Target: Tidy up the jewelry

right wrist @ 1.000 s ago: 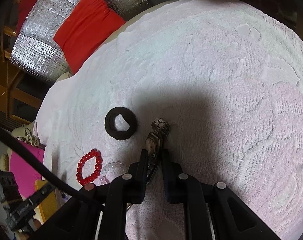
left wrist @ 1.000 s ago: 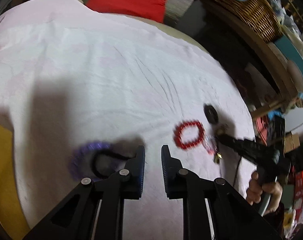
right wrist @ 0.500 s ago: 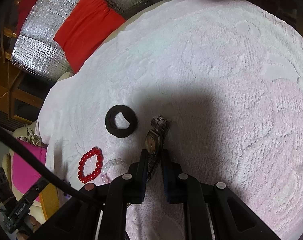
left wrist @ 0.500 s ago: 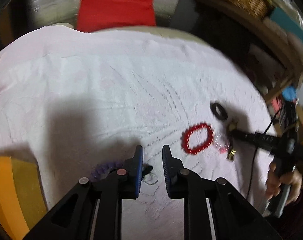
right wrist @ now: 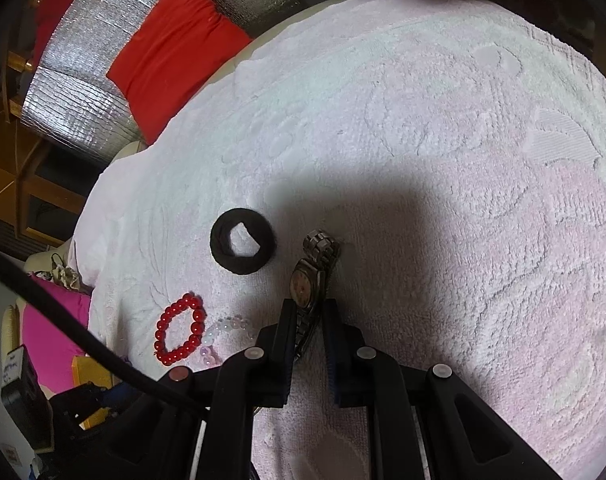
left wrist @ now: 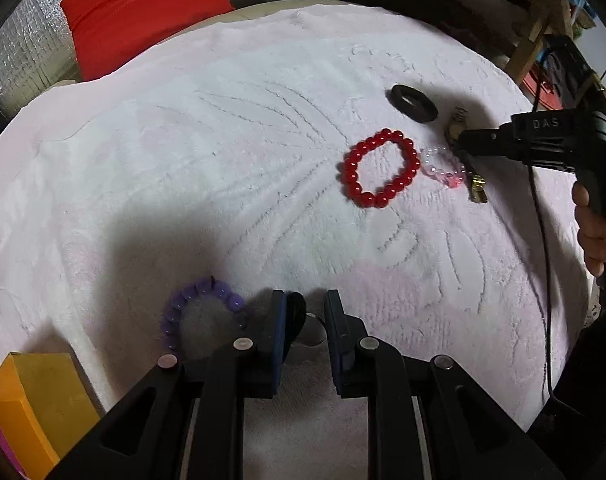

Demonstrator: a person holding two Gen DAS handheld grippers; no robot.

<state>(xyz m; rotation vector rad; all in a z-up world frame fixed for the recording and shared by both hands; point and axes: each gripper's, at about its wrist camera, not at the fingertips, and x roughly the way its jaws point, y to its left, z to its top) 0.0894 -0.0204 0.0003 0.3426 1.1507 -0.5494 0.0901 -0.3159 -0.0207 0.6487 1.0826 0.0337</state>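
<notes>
Between right gripper (right wrist: 308,320) jaws: watch (right wrist: 309,280), beside black ring (right wrist: 243,241).

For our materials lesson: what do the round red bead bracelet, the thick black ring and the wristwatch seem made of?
Round red bead bracelet: glossy glass or plastic, showing highlights. Thick black ring: matte, fuzzy fabric, probably elastic. Wristwatch: dull metal, linked band.
</notes>
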